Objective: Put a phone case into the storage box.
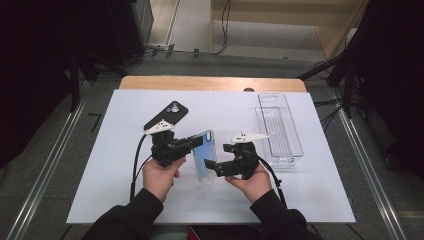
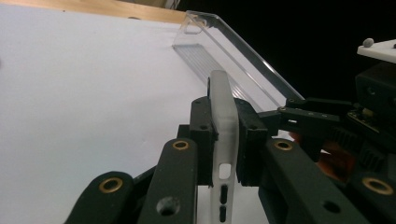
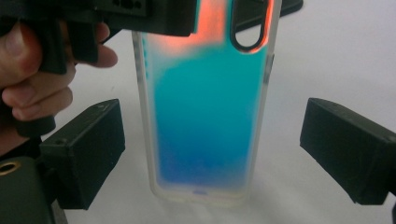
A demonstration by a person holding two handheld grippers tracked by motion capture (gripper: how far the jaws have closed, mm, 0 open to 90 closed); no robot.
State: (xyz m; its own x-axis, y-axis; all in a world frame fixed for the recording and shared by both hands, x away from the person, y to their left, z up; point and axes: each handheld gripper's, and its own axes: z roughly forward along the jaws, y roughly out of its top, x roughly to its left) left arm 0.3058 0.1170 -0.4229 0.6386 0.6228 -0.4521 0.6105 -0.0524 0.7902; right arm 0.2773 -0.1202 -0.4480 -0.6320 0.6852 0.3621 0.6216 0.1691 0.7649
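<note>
A translucent phone case (image 1: 204,155), blue fading to orange near its camera cutout, is held on edge over the white table cover. My left gripper (image 1: 192,143) is shut on its upper part; in the left gripper view both pads press the case (image 2: 224,116) edge-on. My right gripper (image 1: 212,167) faces the case's flat side (image 3: 205,107) and stands open (image 3: 210,149), one pad (image 3: 88,149) on each side of the case with clear gaps. I cannot tell whether the case's lower end touches the cover.
A black phone case (image 1: 167,116) lies behind my left gripper. A clear plastic tray (image 1: 295,135) stands at the right, its long wall also in the left gripper view (image 2: 243,46). The white cover (image 1: 300,200) spans the wooden table.
</note>
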